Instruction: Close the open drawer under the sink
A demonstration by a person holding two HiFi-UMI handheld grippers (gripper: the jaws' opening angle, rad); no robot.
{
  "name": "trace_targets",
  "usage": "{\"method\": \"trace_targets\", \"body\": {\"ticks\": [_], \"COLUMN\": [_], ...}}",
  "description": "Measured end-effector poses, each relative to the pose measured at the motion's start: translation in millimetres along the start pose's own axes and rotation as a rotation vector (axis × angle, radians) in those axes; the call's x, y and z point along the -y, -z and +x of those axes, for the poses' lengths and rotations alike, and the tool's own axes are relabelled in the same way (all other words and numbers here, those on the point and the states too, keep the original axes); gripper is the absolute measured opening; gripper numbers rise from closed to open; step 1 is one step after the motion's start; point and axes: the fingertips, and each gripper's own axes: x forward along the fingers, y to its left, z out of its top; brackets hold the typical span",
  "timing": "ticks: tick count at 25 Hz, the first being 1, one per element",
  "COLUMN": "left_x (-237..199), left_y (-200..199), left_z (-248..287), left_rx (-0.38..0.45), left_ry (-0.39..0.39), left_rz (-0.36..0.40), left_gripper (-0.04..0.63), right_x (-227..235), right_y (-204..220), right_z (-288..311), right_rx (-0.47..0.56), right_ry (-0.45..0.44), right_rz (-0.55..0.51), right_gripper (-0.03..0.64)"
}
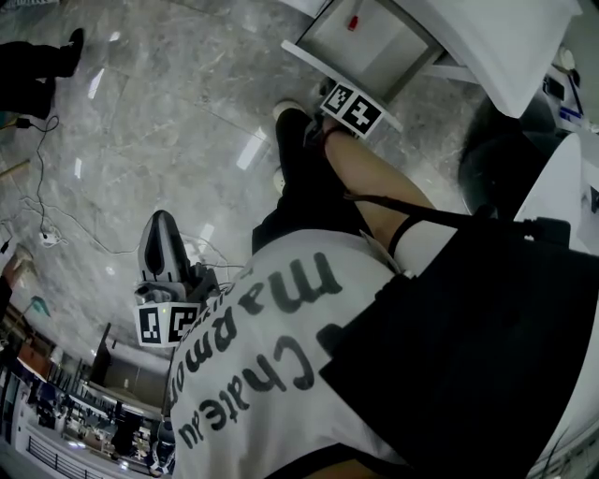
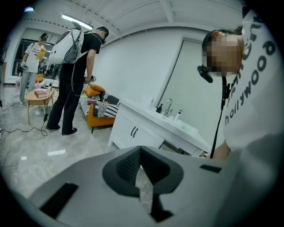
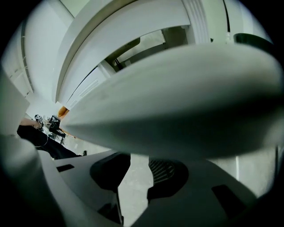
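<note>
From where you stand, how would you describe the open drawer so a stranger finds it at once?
Find the white sink cabinet at the top right of the head view. The drawer juts from it over the marble floor; unlike the closed doors, it shows a grey inside with a small red thing.

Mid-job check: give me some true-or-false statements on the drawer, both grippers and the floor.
1. The drawer is open. True.
2. The right gripper is by the drawer's front. True.
3. The right jaws are shut. False: they stand apart, with nothing between them.
4. The left gripper holds a bottle. False: it holds nothing.
5. The floor is wood. False: it is grey and marbled.
</note>
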Motion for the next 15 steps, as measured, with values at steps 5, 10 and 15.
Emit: {"method": "trace_targets", "body": {"ticks": [5,10,15], "left_x": [2.9,0.6,0.3], "left_y": [-2.3,-4.7,-8.8], "left_z": [5.1,9.1,10.8], "left_rx": [0.003,0.015,0.024], "left_ry": [0.012,0.011,0.016], "left_rz": [-0.001,-0.013,-0.017], "left_gripper": [0.008,0.008,0.008], "right_x": [0.3,0.4,-2.1], "right_y": [-1.4,-3.0,-3.8], "right_z": [0.2,-0.1,-1.8], "right_rx": [-0.013,-0.027,-0.052], "right_ry": [0.010,0.015,0.019], "right_rz": [-0.008,-0.019,-0.053], "right_gripper": [0.132,0.132,0.130]}}
